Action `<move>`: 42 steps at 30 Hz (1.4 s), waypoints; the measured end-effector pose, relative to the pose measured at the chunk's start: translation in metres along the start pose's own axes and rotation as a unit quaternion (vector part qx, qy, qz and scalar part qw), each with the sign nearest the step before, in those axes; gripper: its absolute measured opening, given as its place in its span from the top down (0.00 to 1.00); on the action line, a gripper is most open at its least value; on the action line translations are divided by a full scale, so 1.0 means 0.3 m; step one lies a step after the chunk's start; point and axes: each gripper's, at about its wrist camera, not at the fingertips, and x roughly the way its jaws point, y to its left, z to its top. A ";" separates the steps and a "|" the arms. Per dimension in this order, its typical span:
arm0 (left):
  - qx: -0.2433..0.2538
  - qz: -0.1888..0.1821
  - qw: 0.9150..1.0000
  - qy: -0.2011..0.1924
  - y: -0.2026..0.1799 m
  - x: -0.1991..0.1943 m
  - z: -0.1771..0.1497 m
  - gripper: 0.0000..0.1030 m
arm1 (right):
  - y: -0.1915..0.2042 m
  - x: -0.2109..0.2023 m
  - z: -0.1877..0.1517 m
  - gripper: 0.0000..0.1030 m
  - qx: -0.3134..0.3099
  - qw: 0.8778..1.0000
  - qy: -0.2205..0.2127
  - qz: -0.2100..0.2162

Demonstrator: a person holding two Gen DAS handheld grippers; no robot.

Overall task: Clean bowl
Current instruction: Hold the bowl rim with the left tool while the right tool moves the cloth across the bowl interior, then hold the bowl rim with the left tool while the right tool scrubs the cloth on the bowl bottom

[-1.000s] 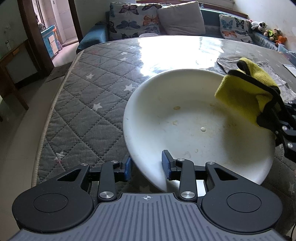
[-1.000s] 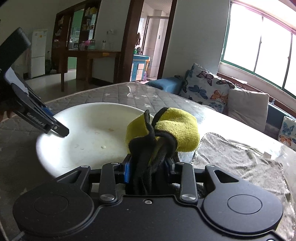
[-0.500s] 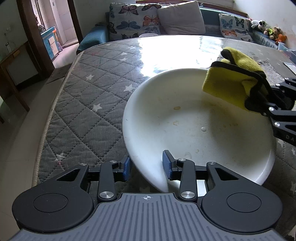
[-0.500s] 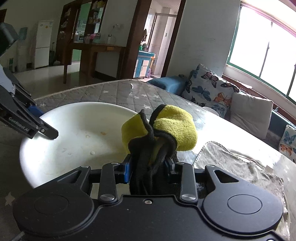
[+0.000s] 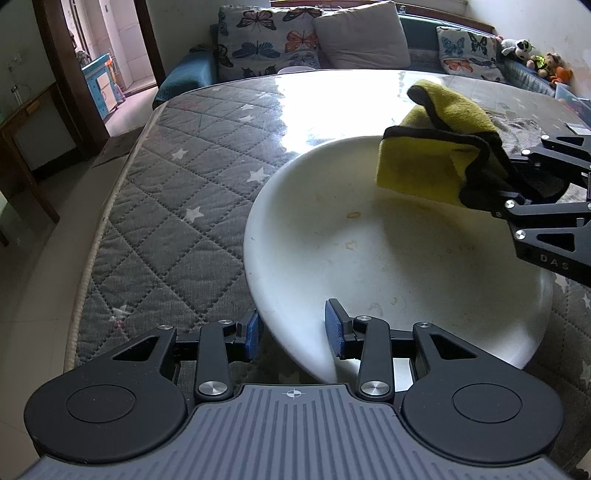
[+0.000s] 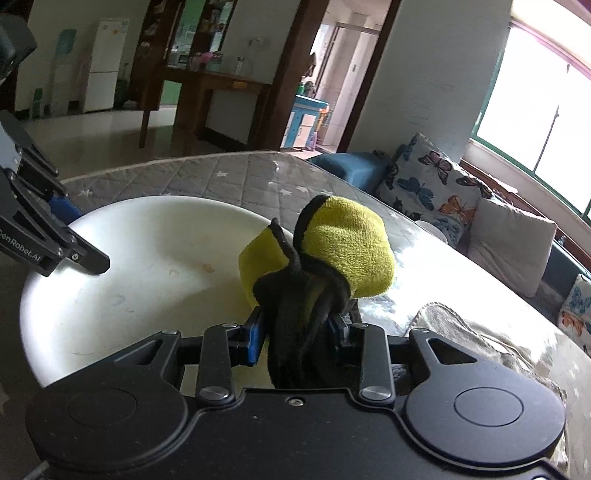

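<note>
left wrist: bowl (image 5: 399, 258) rim sits between the parted jaws.

A home living room: ahead of the left tongs, butterfly-print cushions (image 5: 264, 46) line a sofa (image 5: 188, 75) with stuffed toys (image 5: 535, 61); beyond the right tongs stands a white fridge (image 6: 105, 64).

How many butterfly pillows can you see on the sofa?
3. One sits at the sofa's left end, one further right beside the plain pillow, and one peeks in at the right-wrist view's edge. More may be hidden.
</note>
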 end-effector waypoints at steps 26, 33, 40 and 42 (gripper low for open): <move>0.002 0.001 1.000 0.000 0.011 -0.003 -0.004 0.61 | -0.010 0.052 0.011 0.65 0.016 0.998 0.039 0.046; 0.000 0.001 1.000 0.000 0.006 -0.003 -0.006 0.61 | 0.004 0.043 0.006 0.65 0.018 0.997 0.046 0.053; -0.005 -0.003 1.000 0.000 0.017 0.001 -0.008 0.60 | 0.005 0.029 0.003 0.65 0.031 0.996 0.051 0.066; -0.006 -0.002 1.000 0.000 0.015 0.002 -0.008 0.60 | 0.009 0.025 0.002 0.65 0.033 0.996 0.052 0.069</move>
